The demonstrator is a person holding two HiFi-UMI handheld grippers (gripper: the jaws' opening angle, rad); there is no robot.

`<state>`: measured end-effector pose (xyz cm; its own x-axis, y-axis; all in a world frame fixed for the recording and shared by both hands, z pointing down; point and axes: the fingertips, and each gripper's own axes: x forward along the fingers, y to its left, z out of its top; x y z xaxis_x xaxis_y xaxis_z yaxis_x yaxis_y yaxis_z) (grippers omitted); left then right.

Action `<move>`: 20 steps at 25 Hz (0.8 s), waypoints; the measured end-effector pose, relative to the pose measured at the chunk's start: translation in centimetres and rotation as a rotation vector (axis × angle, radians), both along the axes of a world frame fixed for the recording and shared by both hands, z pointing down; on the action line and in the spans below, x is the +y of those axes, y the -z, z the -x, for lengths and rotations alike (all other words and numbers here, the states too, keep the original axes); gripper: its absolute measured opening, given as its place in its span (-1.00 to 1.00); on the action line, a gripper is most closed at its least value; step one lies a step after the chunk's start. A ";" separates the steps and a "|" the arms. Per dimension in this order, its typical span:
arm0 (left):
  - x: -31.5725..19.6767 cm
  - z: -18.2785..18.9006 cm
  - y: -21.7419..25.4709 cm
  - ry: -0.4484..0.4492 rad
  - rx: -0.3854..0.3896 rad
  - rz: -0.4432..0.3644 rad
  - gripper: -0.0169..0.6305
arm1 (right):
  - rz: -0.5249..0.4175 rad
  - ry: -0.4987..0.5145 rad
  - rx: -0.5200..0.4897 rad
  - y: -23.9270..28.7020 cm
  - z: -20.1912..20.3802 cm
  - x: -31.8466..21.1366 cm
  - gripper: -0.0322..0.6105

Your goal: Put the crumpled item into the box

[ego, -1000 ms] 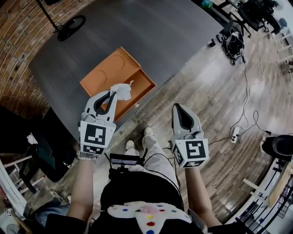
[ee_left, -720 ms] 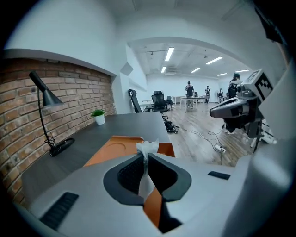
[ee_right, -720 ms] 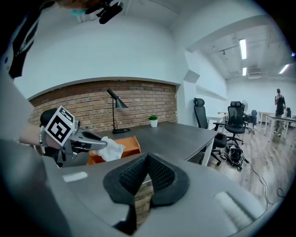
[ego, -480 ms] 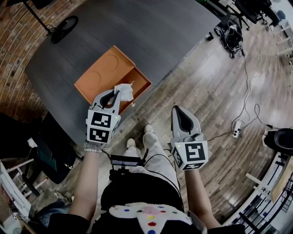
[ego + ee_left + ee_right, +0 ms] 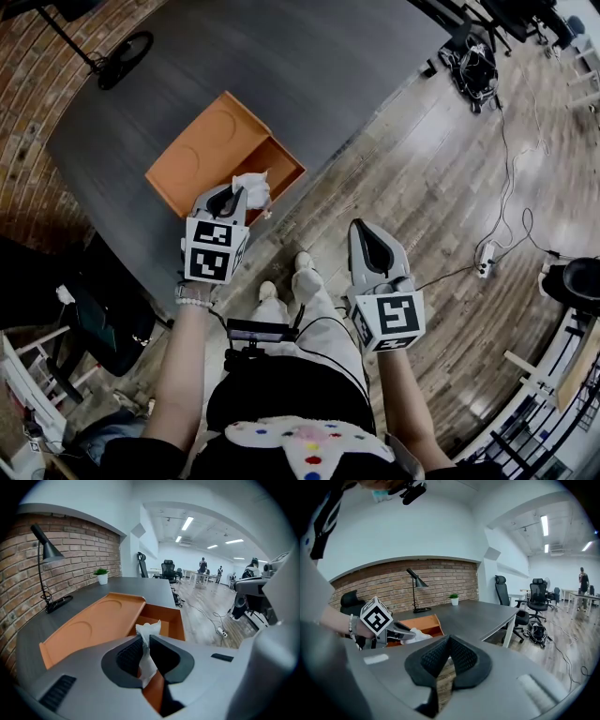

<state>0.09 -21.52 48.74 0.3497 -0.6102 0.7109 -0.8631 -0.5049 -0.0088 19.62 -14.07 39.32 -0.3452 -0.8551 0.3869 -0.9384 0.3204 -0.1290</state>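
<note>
Jaws pinching crumpled tissue, above orange box

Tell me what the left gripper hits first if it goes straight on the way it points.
Probably the orange box. The left gripper, shut on the crumpled tissue, points down into the box's open compartment, so the tissue would meet that compartment's inside first. Depth is hard to judge.
</note>
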 end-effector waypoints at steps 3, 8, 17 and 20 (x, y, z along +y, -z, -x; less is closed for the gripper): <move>-0.1 0.1 -0.2 0.004 -0.008 0.006 -0.76 | 0.008 0.005 0.003 -0.2 0.0 0.0 -0.87; 0.3 0.0 -0.4 0.010 -0.003 0.032 -0.47 | 0.017 0.013 0.010 -0.6 0.1 0.0 -0.87; 1.1 0.5 1.4 0.025 0.016 -0.002 -0.36 | 0.006 0.040 0.006 -0.1 0.8 -0.3 -0.87; 1.4 1.0 2.8 0.031 0.027 -0.041 -0.36 | -0.011 0.053 0.005 0.6 1.4 -0.5 -0.87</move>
